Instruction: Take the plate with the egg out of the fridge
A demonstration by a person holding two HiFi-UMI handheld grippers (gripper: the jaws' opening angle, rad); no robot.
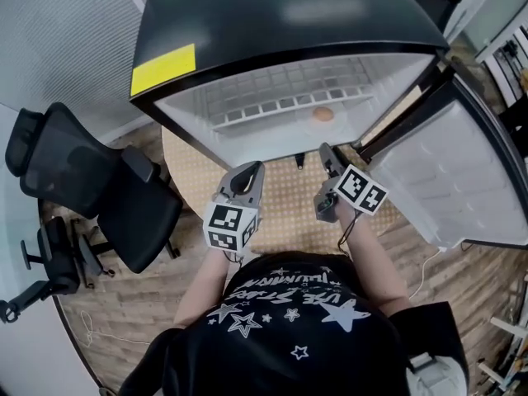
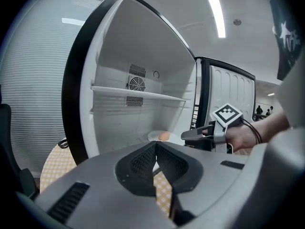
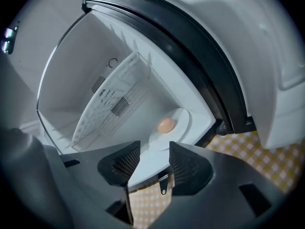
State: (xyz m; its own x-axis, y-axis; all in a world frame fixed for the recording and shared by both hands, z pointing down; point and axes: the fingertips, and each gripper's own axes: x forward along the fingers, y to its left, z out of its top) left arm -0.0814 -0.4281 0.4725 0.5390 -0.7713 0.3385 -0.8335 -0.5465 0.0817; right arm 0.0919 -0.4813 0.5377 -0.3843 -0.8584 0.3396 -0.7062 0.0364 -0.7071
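The fridge (image 1: 247,23) stands open. On its white floor, at the right, lies a white plate (image 1: 328,119) with a brown egg (image 1: 322,115) on it. In the left gripper view the egg (image 2: 163,136) sits on the plate (image 2: 153,136) beyond the jaws. My left gripper (image 1: 252,172) hangs in front of the fridge opening, shut and empty (image 2: 155,149). Further right, my right gripper (image 1: 327,152) is close to the fridge's front edge. Its jaws (image 3: 155,159) stand open with nothing between them, and the egg (image 3: 166,125) and plate (image 3: 178,120) lie just ahead.
The fridge door (image 1: 462,180) is swung open at the right. A wire shelf (image 1: 280,97) spans the fridge interior above the plate. A black office chair (image 1: 99,196) stands to the left. A yellow checked mat (image 1: 289,209) covers the floor under the grippers.
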